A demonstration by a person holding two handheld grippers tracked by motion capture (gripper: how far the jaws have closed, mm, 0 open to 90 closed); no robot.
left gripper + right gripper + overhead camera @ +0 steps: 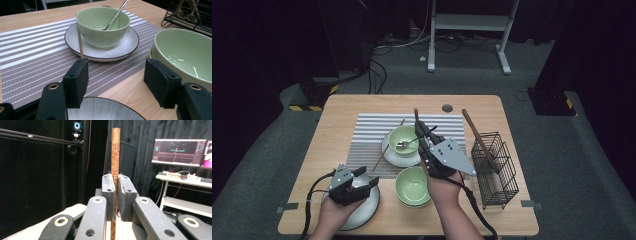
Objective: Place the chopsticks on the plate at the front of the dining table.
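Observation:
My right gripper (424, 132) (115, 185) is shut on a brown wooden chopstick (416, 116) (115, 152), which stands upright between its pads, above a green bowl (404, 139) (102, 25). That bowl holds a metal spoon (116, 13) and sits on a white plate (394, 156) (125, 47). A second chopstick (379, 161) (80, 42) leans on the plate's left rim. My left gripper (362, 177) (117, 80) is open over a grey plate (364, 210) (105, 110) at the front left, nothing between its jaws.
An empty green bowl (412, 186) (185, 52) sits near the front edge between my hands. A black wire basket (497, 170) (190, 12) with a wooden utensil (477, 137) stands at the right. A striped placemat (367, 135) covers the table's middle.

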